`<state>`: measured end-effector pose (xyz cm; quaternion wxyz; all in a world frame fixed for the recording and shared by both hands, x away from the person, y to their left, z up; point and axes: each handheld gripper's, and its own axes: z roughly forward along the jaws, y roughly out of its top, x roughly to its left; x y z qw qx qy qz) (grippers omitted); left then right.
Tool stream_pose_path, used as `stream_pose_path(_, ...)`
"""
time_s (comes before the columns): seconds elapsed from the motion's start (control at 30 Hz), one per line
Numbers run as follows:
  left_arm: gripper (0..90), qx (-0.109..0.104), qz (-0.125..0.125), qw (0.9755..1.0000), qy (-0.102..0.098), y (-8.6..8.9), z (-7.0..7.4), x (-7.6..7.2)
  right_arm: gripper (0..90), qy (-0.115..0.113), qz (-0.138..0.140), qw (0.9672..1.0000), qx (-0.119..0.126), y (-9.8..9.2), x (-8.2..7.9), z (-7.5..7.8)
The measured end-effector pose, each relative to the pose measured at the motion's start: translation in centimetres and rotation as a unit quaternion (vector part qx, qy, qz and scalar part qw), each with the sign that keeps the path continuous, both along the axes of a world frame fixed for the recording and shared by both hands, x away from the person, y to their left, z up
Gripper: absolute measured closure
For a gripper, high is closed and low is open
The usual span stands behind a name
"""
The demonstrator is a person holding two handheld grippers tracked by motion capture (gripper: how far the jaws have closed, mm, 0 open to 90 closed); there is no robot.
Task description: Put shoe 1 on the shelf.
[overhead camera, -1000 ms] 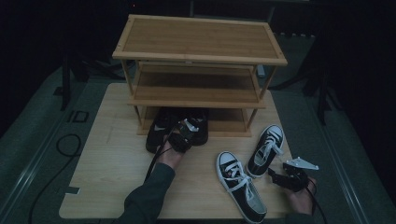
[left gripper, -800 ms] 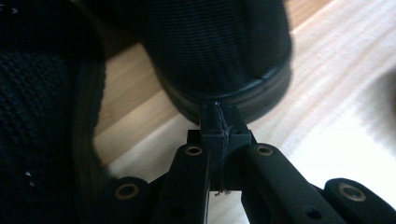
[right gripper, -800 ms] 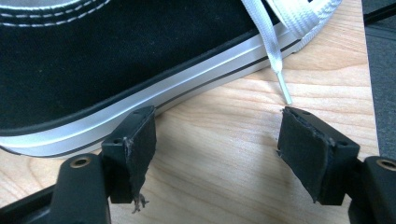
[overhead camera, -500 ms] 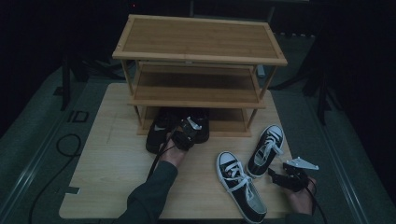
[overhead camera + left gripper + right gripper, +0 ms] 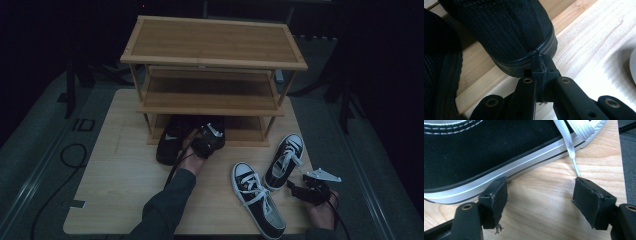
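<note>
Two black mesh shoes sit at the front of the wooden shoe rack (image 5: 215,60), toes under its lowest shelf. My left gripper (image 5: 207,142) is shut, and its tips (image 5: 541,67) press against the heel rim of the right black shoe (image 5: 509,32), with nothing between the jaws. The other black shoe (image 5: 169,140) lies just left of it. A pair of black-and-white sneakers lies at the front right, one (image 5: 257,202) near the edge and one (image 5: 285,160) farther back. My right gripper (image 5: 295,190) stands open on the board beside a sneaker's white sole (image 5: 486,182).
The rack stands at the back of a light wooden board (image 5: 115,190), whose left half is bare. A white lace (image 5: 571,152) trails onto the board just ahead of my right jaws. Cables run from both grippers; dark floor surrounds the board.
My left gripper and the black shoe at its tips have crept slightly toward the rack. The right hand and both sneakers have stayed put.
</note>
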<state>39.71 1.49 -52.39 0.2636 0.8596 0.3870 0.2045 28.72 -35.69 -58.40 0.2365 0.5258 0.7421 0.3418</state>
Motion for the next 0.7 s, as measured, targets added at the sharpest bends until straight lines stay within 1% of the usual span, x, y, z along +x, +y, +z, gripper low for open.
stream_pose_path(0.17,90.0,0.003,-0.001,1.0000,0.003,0.0,0.0,0.1,27.5,0.000,0.000,1.0000,0.000,0.0,0.0,0.0)
stream_pose_path(0.37,89.8,0.001,-0.003,1.0000,0.008,0.5,-0.1,-0.1,27.4,0.000,0.000,1.0000,0.000,0.0,0.0,0.0)
stream_pose_path(0.47,89.7,0.002,-0.008,0.9999,0.012,1.0,-0.3,-0.4,27.4,0.000,0.000,1.0000,0.000,0.0,0.0,0.0)
stream_pose_path(0.57,88.8,-0.007,-0.010,0.9998,0.016,1.5,-0.3,-0.8,27.4,0.000,0.000,1.0000,0.000,0.0,0.0,0.0)
stream_pose_path(0.63,87.9,-0.008,-0.012,0.9997,0.018,1.9,-0.3,-1.0,27.4,0.000,0.000,1.0000,0.000,0.0,0.0,0.0)
stream_pose_path(0.7,87.9,-0.004,-0.015,0.9997,0.019,2.1,-0.3,-1.1,27.4,0.000,0.000,1.0000,0.000,0.0,0.0,0.0)
